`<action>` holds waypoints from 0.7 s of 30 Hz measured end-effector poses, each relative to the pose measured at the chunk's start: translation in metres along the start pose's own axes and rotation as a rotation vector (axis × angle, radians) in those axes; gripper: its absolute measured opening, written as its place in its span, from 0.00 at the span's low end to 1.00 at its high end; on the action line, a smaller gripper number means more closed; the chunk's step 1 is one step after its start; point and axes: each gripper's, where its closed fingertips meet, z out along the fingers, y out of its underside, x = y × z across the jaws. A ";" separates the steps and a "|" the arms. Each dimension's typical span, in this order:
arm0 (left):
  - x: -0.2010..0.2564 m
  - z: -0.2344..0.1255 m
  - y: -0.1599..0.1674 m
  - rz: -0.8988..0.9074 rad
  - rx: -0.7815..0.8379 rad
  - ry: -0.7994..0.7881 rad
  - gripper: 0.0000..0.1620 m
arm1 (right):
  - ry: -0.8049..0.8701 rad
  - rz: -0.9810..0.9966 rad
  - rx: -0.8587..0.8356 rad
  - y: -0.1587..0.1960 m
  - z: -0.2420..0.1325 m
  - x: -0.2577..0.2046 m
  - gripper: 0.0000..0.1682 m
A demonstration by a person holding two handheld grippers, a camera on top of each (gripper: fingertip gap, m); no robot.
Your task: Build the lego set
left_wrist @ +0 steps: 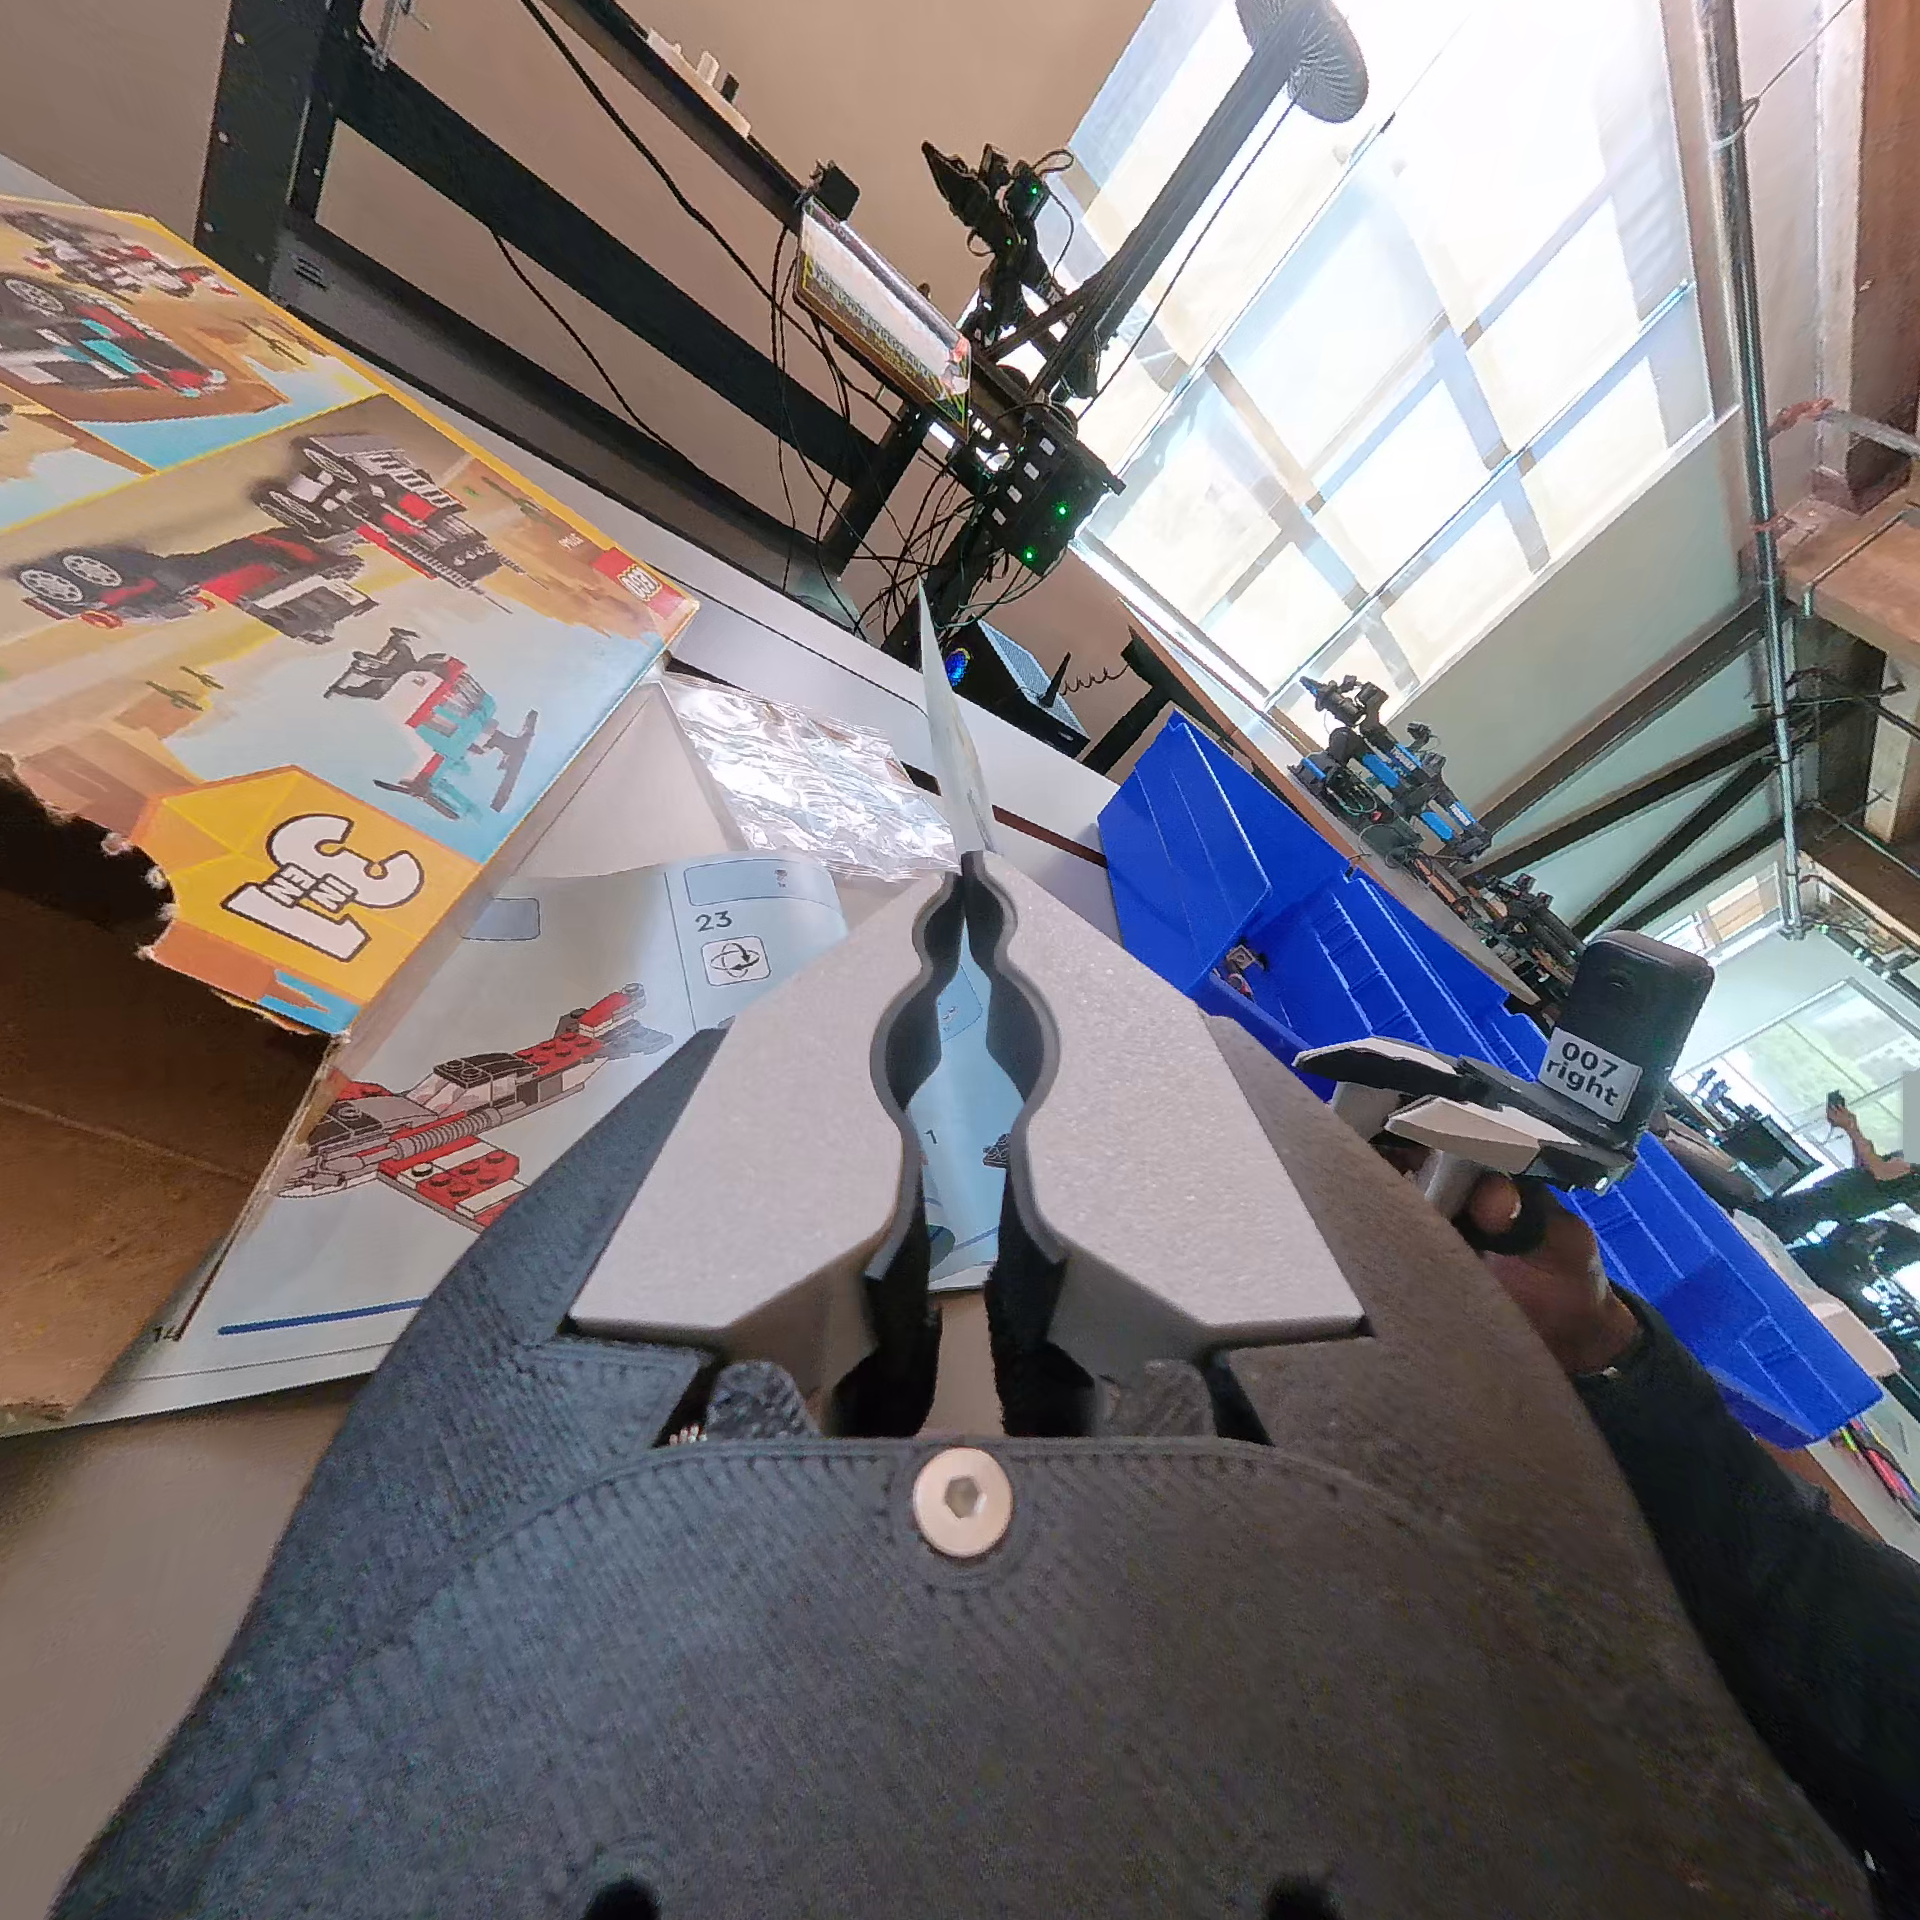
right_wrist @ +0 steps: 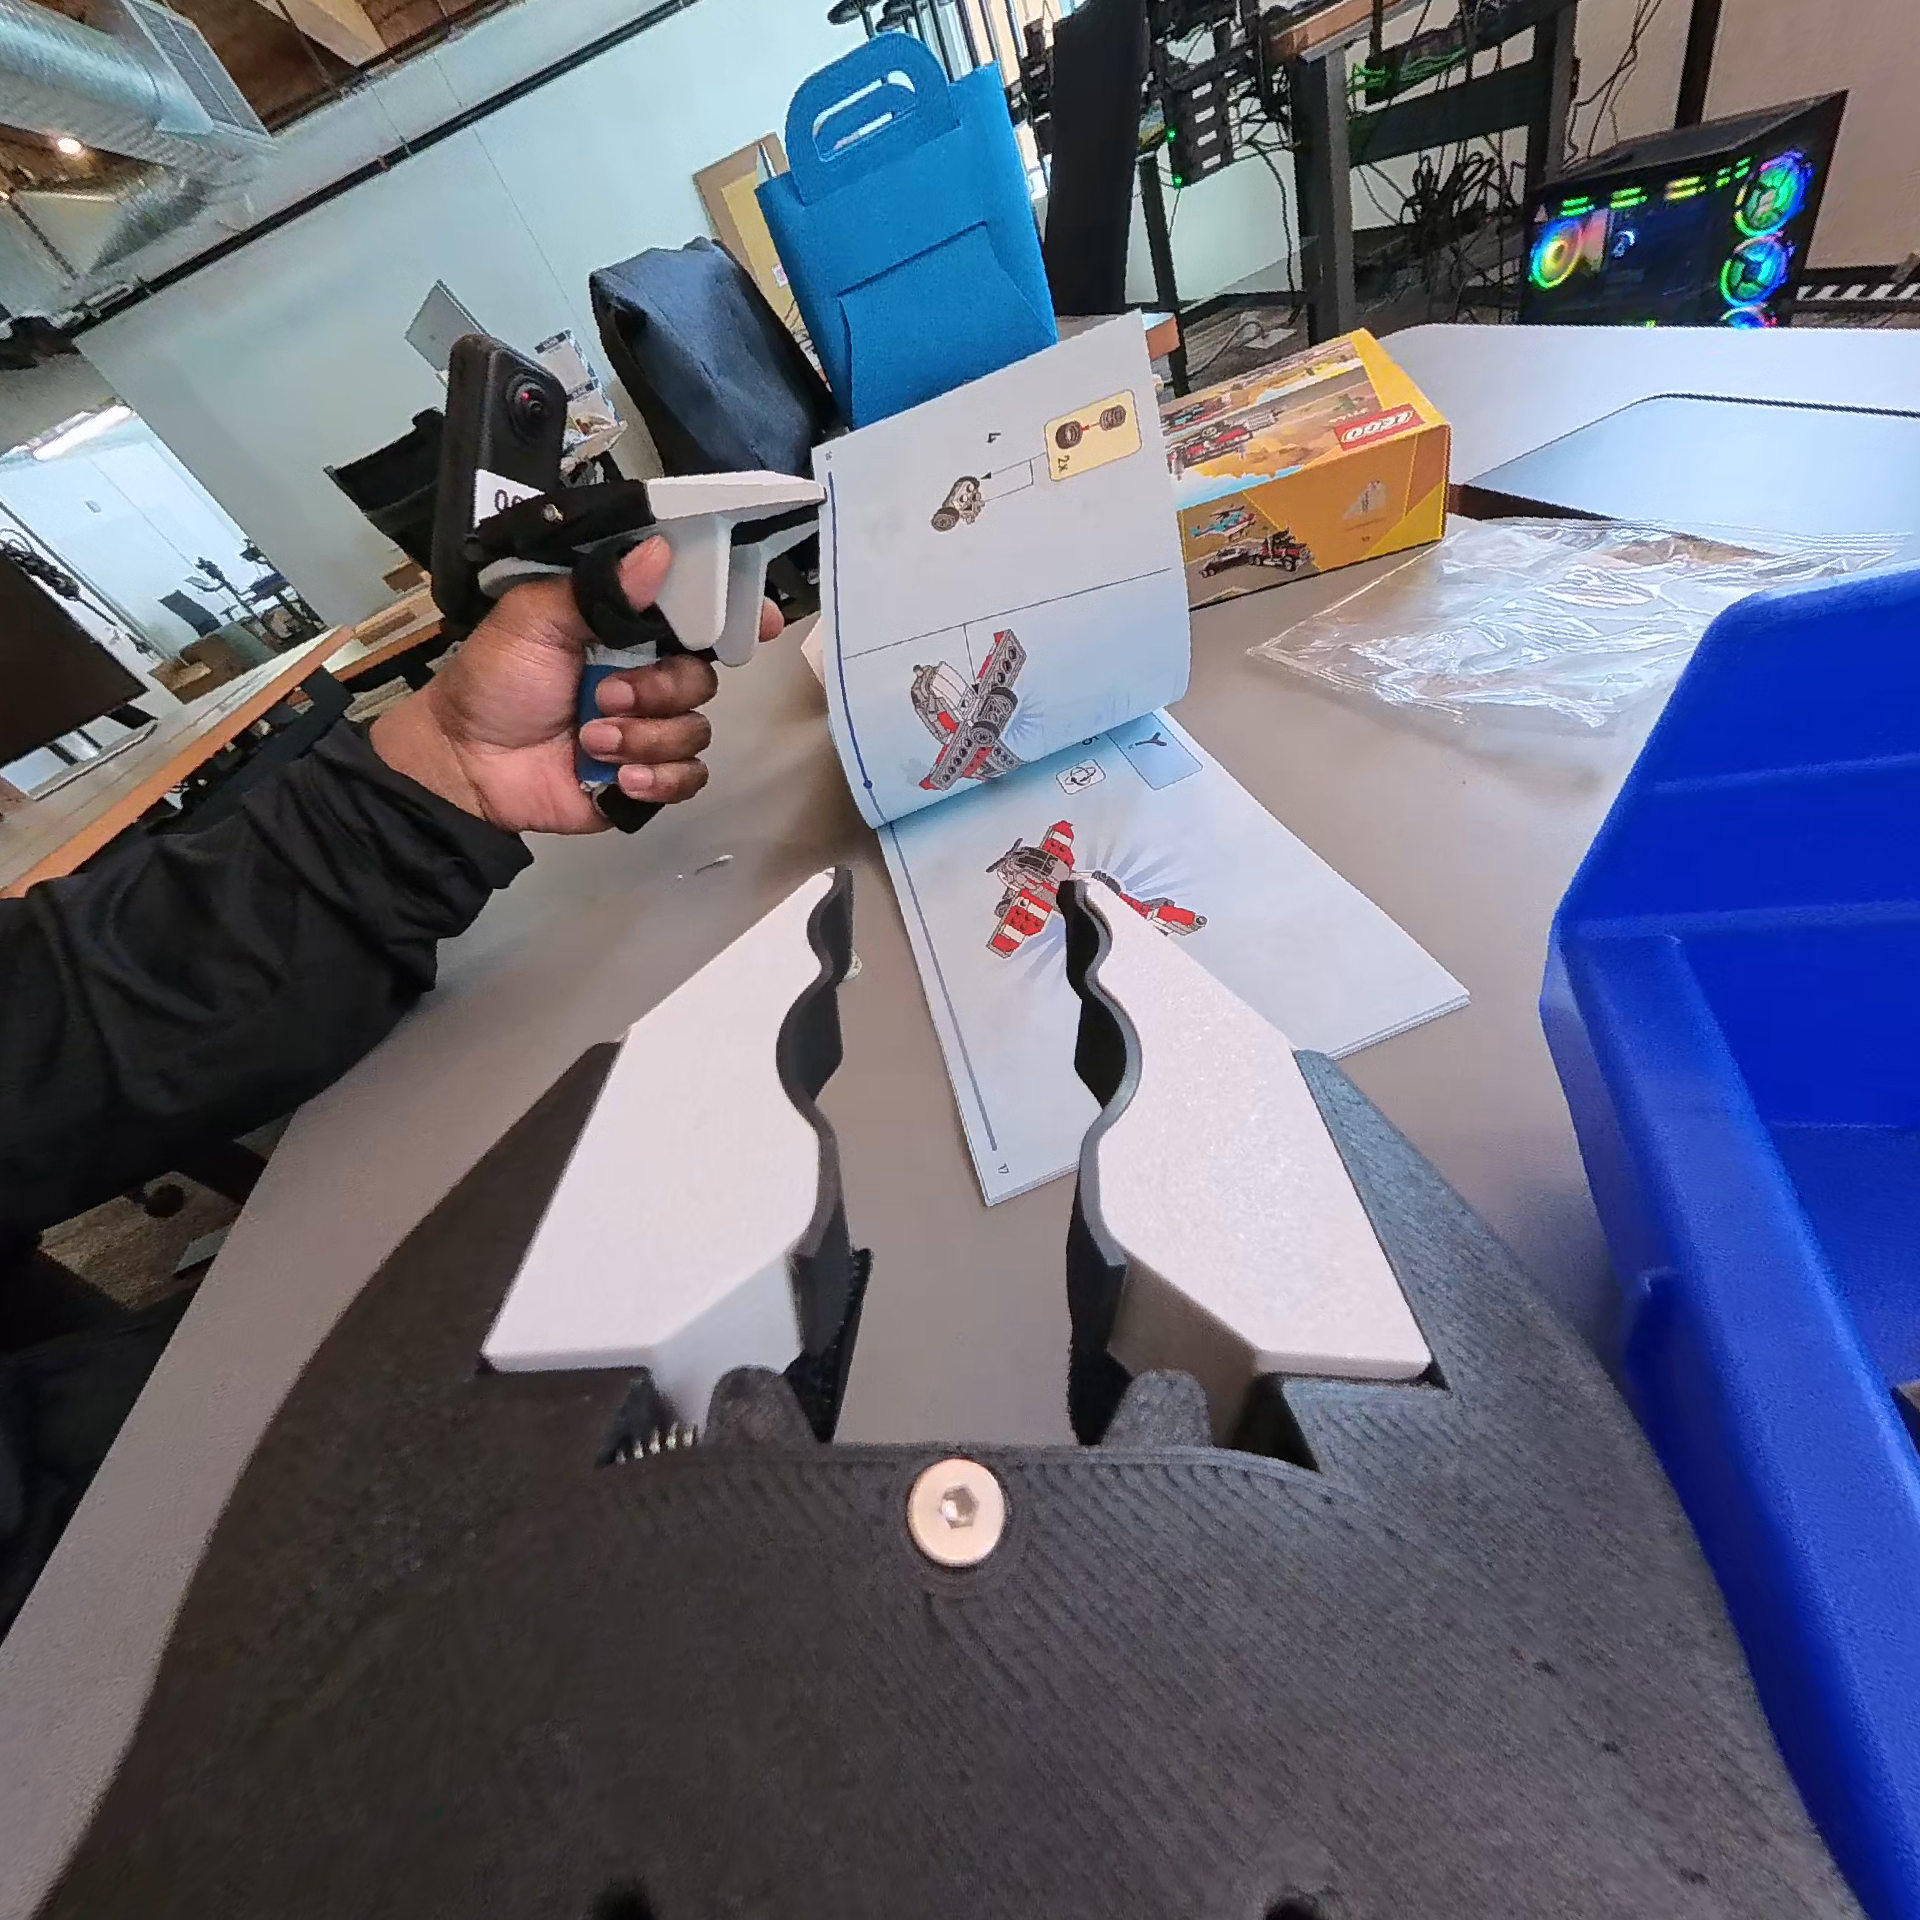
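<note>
The instruction booklet [right_wrist: 1195, 987] lies open on the grey table [right_wrist: 623, 987]. My left gripper [left_wrist: 966, 868] is shut on one booklet page [left_wrist: 961, 1143] and holds it upright; from the right wrist view the left gripper [right_wrist: 816, 499] pinches the top left edge of the lifted page [right_wrist: 997, 582]. My right gripper [right_wrist: 958, 883] is open and empty, hovering just above the near end of the booklet. It also shows in the left wrist view [left_wrist: 1361, 1091], beside the blue bin. I see no loose bricks.
The yellow lego box [right_wrist: 1309, 468] lies behind the booklet, torn open in the left wrist view [left_wrist: 260, 582]. A blue plastic bin [right_wrist: 1766, 1039] stands to the right. An empty clear plastic bag [right_wrist: 1558, 623] lies behind it. A blue felt bag [right_wrist: 904, 260] stands at the far edge.
</note>
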 end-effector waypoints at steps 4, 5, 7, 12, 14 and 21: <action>0.000 0.000 0.000 -0.002 -0.001 0.001 0.01 | -0.001 0.002 0.001 0.000 0.000 0.000 0.25; 0.000 0.000 0.000 -0.002 0.000 0.000 0.01 | -0.001 0.002 0.000 0.000 0.000 0.000 0.25; -0.001 -0.001 -0.001 -0.003 0.003 -0.002 0.01 | -0.002 0.002 0.001 0.000 0.000 0.000 0.25; -0.003 -0.003 -0.004 -0.013 0.015 -0.001 0.00 | -0.002 0.002 0.000 0.000 0.000 0.000 0.25; -0.004 -0.005 -0.005 -0.019 0.021 -0.002 0.00 | -0.002 0.002 0.000 0.000 0.000 0.000 0.25; -0.015 -0.013 -0.004 -0.071 0.016 -0.046 0.00 | -0.003 0.004 0.000 0.000 0.000 0.000 0.25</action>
